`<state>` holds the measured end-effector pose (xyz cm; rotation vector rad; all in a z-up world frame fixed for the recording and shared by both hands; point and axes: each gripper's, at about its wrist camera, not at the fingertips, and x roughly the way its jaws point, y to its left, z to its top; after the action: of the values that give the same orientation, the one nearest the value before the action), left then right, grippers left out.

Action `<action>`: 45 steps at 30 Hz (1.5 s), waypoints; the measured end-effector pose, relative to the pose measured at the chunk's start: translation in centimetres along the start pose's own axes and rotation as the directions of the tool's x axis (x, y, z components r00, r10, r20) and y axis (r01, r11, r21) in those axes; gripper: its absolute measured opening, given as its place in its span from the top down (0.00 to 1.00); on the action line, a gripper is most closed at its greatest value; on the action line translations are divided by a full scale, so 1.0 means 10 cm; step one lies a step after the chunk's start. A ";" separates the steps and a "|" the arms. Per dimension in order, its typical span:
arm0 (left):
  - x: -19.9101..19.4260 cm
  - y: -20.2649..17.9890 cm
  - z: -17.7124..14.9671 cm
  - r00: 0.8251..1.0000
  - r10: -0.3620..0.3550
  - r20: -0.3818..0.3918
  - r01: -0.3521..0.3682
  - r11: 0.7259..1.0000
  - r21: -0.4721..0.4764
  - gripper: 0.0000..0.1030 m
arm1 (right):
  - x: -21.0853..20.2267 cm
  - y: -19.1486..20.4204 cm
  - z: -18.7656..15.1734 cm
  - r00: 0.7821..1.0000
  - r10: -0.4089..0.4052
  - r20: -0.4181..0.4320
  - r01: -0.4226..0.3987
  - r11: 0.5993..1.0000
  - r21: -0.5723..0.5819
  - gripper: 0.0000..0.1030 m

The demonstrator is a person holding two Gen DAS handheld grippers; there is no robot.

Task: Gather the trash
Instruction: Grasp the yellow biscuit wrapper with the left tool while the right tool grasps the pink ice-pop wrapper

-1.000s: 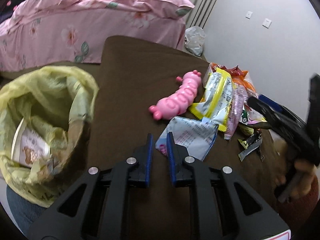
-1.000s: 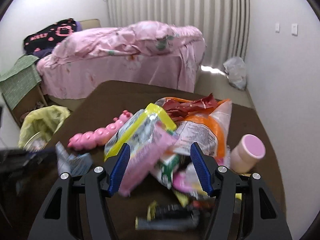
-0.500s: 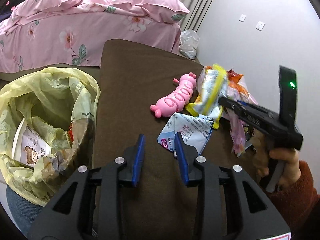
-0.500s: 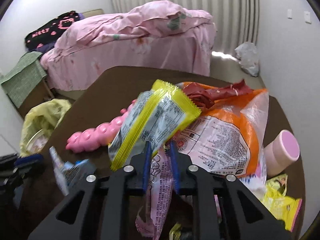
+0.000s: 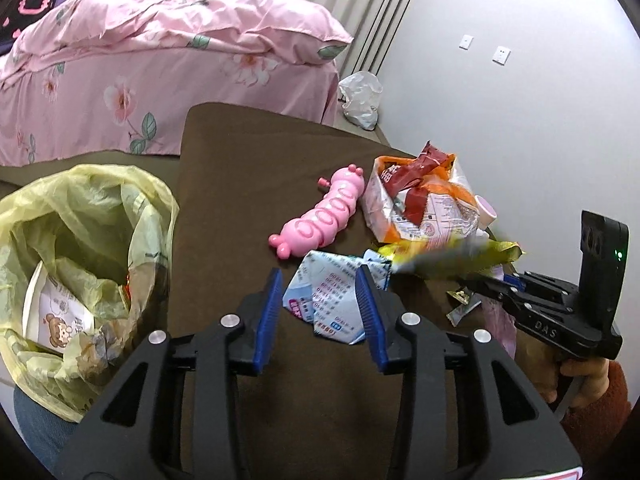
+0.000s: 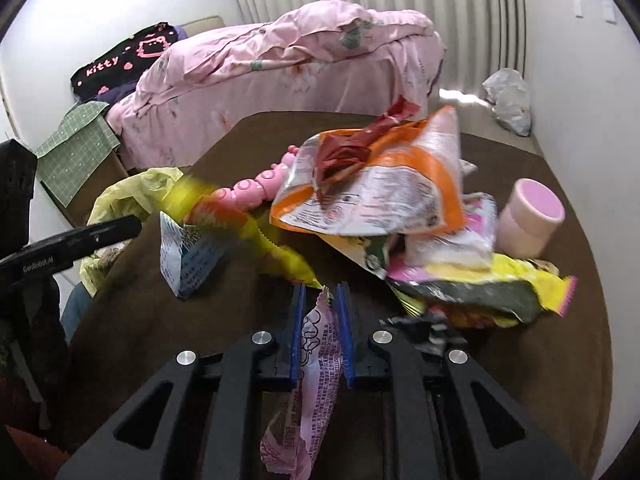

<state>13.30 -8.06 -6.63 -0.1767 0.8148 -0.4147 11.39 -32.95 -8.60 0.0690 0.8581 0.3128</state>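
Lifted now: crinkled, perhaps printed pink wrapper point(image 6: 320, 364).

My right hand-held gripper point(image 6: 321, 300) closed on the pink wrapper point(image 6: 316, 364); my left hand-held gripper point(image 5: 319, 280) has just been opening, nothing clamped; the yellow packet point(image 5: 448, 258) slid off.

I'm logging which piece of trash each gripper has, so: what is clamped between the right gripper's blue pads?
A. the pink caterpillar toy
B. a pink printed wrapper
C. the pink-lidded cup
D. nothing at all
B: in the right wrist view the right gripper has its pads closed on a pink printed wrapper that hangs down between them, while the caterpillar toy and the cup sit apart on the table.
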 end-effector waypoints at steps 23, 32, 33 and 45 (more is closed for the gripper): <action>0.55 -0.90 -0.13 0.988 -0.002 -0.155 0.037 0.975 0.221 0.64 | -0.49 -0.15 -0.54 0.993 -0.114 0.041 0.113 0.993 0.034 0.53; 0.58 -0.82 -0.26 0.976 0.046 -0.214 -0.001 0.979 0.203 0.92 | -0.52 -0.28 -0.77 0.986 -0.168 0.011 0.167 0.982 0.085 0.53; 0.54 -0.82 -0.27 0.977 0.053 -0.208 -0.008 0.978 0.209 0.92 | -0.52 -0.27 -0.78 0.985 -0.170 0.013 0.169 0.982 0.081 0.53; 0.14 -0.60 -0.30 0.976 -0.039 -0.213 0.078 0.981 0.178 0.76 | -0.50 -0.16 -0.80 0.977 -0.211 0.010 0.211 0.977 0.029 0.53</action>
<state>10.23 -14.10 -7.71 0.0178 0.9737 -0.5695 2.70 -36.50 -10.46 0.0050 0.8493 0.1010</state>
